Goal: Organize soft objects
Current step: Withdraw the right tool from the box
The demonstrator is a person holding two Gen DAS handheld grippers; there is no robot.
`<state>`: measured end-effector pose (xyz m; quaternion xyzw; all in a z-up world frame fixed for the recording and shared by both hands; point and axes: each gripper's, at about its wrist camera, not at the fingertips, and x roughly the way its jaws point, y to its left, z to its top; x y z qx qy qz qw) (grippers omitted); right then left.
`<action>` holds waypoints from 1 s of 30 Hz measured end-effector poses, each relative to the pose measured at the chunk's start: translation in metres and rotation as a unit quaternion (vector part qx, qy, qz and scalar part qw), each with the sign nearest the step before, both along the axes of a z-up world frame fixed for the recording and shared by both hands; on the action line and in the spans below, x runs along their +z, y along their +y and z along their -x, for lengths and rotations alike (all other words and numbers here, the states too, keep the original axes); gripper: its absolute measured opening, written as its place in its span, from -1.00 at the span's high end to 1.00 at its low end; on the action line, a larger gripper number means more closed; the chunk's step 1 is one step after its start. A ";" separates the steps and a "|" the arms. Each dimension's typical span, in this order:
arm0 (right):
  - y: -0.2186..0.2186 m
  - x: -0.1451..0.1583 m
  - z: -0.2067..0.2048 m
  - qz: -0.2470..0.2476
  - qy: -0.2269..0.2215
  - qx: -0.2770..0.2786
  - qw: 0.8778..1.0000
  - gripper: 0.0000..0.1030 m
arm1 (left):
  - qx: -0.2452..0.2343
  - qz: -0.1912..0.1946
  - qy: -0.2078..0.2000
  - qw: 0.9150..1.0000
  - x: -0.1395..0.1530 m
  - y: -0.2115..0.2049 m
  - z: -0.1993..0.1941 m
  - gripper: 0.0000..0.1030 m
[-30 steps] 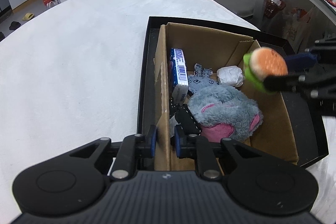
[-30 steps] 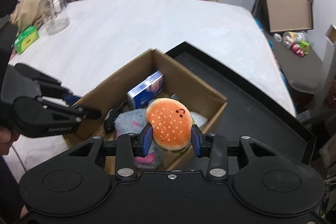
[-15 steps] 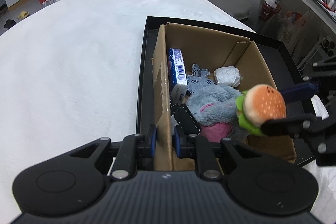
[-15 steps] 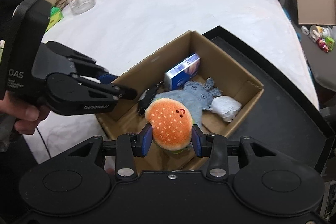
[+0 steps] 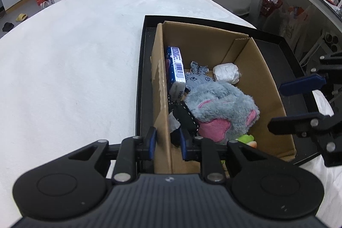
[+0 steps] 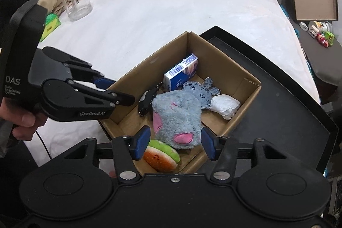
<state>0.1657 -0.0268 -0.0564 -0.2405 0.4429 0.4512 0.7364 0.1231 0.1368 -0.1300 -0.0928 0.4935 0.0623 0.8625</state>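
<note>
Right gripper [image 6: 174, 147]: your jaws have just been opening and now stand apart, with nothing pressed between them.
Burger [image 6: 161, 156]: the plush burger lies in the box's near corner, just below your left pad and clear of it, on its side. In the left view only a green and orange sliver [image 5: 245, 140] shows.
Left gripper [image 5: 165, 143]: your jaws are nearly closed on the box's near wall, one pad outside, one inside; you are steadying the box.
Box [image 6: 252, 82]: cardboard, open-topped, standing in a black tray [image 6: 299, 99].
Key relation: the burger is under and slightly left of the right gripper, with the grey plush [image 6: 177, 114] just ahead of it. My judgement: the drop is done, and the right hand can lift straight up.
Other contents: blue carton [image 6: 181, 74] against the far wall, white bundle [image 6: 224, 106] to the right.
Surface: white cloth-covered table [image 6: 160, 14], clear jar [image 6: 74, 3] far left.
Room: cluttered floor, slippers, a person at the far left.
</note>
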 end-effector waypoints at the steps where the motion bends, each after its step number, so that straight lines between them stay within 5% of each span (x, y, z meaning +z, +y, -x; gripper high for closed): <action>1: -0.002 -0.001 -0.001 -0.002 0.001 -0.005 1.000 -0.02 | -0.001 -0.001 0.002 1.000 0.001 -0.001 0.000 0.59; 6: -0.013 0.000 -0.007 -0.019 0.002 -0.040 0.999 -0.02 | -0.002 -0.003 0.009 1.000 0.008 -0.005 0.003 0.42; 11: -0.033 0.002 -0.013 -0.041 0.003 -0.083 0.996 -0.03 | -0.013 -0.007 0.008 1.000 0.022 -0.012 0.005 -0.09; 14: -0.045 0.005 -0.015 -0.060 0.004 -0.110 0.992 -0.07 | -0.012 -0.006 0.005 1.000 0.034 -0.015 0.006 -0.21; 30: -0.119 0.058 0.004 -0.166 0.031 -0.204 0.964 -0.87 | -0.002 0.002 -0.035 0.999 0.107 -0.033 0.028 -0.68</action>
